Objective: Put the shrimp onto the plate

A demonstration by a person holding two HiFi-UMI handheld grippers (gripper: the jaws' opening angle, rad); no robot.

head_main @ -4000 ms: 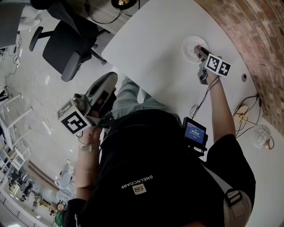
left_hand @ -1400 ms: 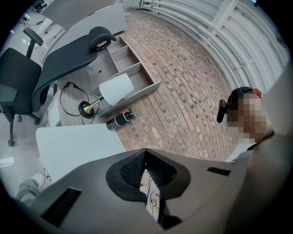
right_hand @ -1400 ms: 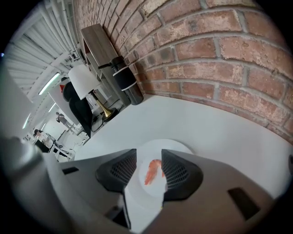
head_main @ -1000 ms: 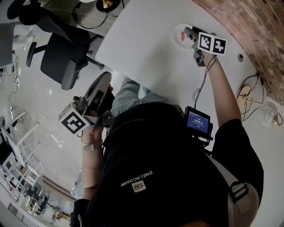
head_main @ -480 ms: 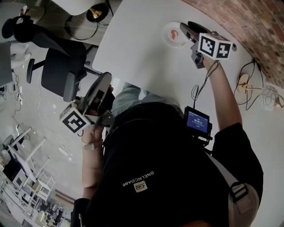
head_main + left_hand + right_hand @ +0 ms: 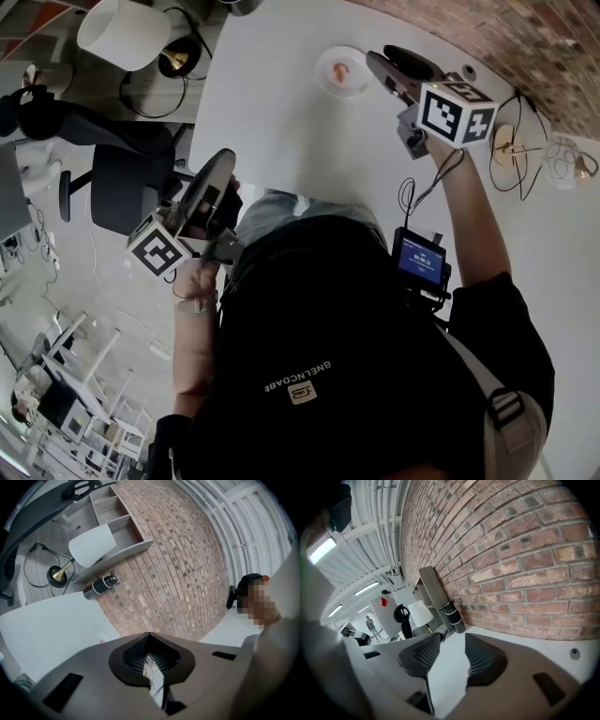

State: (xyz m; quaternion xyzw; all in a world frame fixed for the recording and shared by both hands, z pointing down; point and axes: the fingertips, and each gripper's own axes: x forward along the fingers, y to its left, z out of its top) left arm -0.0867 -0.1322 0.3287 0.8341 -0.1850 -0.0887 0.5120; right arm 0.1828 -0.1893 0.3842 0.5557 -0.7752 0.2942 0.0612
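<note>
A small orange shrimp [image 6: 339,71] lies on the round white plate [image 6: 325,82] at the far side of the white table [image 6: 281,122]. My right gripper [image 6: 379,58] hovers just right of the plate, open, with nothing between its jaws. In the right gripper view the right gripper [image 6: 452,660] shows a clear gap with only table behind it. My left gripper [image 6: 217,173] is held off the table's near edge, by the person's lap. In the left gripper view the left gripper [image 6: 149,654] has its pads together and holds nothing.
A brick wall [image 6: 525,37] runs along the table's far right side. Cables and a socket [image 6: 514,141] lie on the table to the right. A floor lamp [image 6: 122,33] and an office chair [image 6: 117,192] stand left of the table. A black bottle [image 6: 452,613] stands by the wall.
The right gripper was over the plate 4 s ago; it has since pulled back to the right, and the shrimp now shows lying on the plate. The left gripper has stayed put.
</note>
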